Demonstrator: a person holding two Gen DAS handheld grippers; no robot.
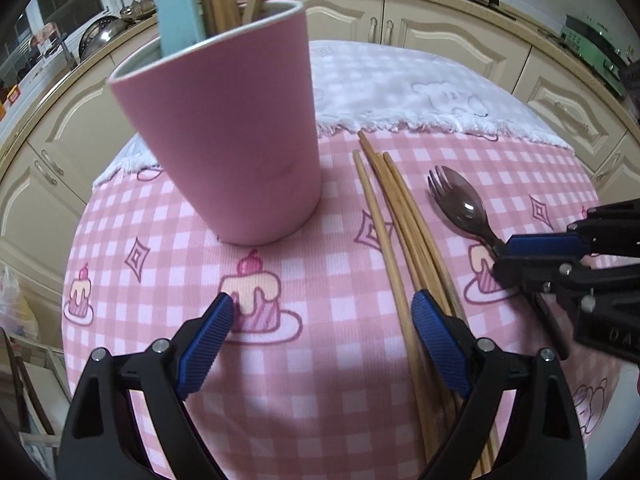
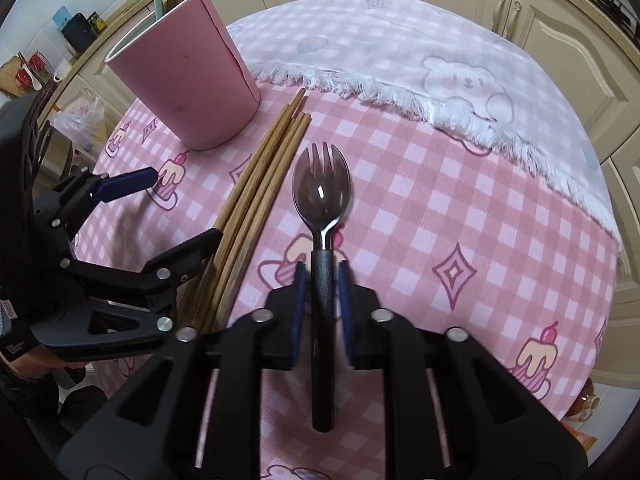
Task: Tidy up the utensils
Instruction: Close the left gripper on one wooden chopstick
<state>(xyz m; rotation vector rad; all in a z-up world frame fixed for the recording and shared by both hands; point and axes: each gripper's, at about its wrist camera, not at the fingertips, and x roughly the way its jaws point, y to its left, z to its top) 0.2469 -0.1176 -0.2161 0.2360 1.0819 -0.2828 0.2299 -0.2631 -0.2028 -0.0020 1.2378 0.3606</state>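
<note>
A pink cup (image 1: 224, 132) stands on the table and holds several wooden chopsticks and a light blue utensil (image 1: 176, 4); it also shows in the right wrist view (image 2: 184, 76). Several wooden chopsticks (image 1: 400, 220) lie on the cloth right of the cup (image 2: 260, 184). A dark spork (image 2: 322, 196) with a black handle lies beside them (image 1: 460, 204). My right gripper (image 2: 322, 276) straddles the spork's handle, pads (image 2: 301, 292) close on each side with small gaps showing. My left gripper (image 1: 324, 312) is open and empty, its right finger (image 1: 436, 332) over the chopsticks.
The round table wears a pink checked cloth (image 1: 320, 360) with cake prints, and a white fringed bear cloth (image 2: 440, 60) covers the far part. Cream kitchen cabinets (image 1: 440, 24) ring the table. A plastic bag (image 2: 84, 120) sits low at the left.
</note>
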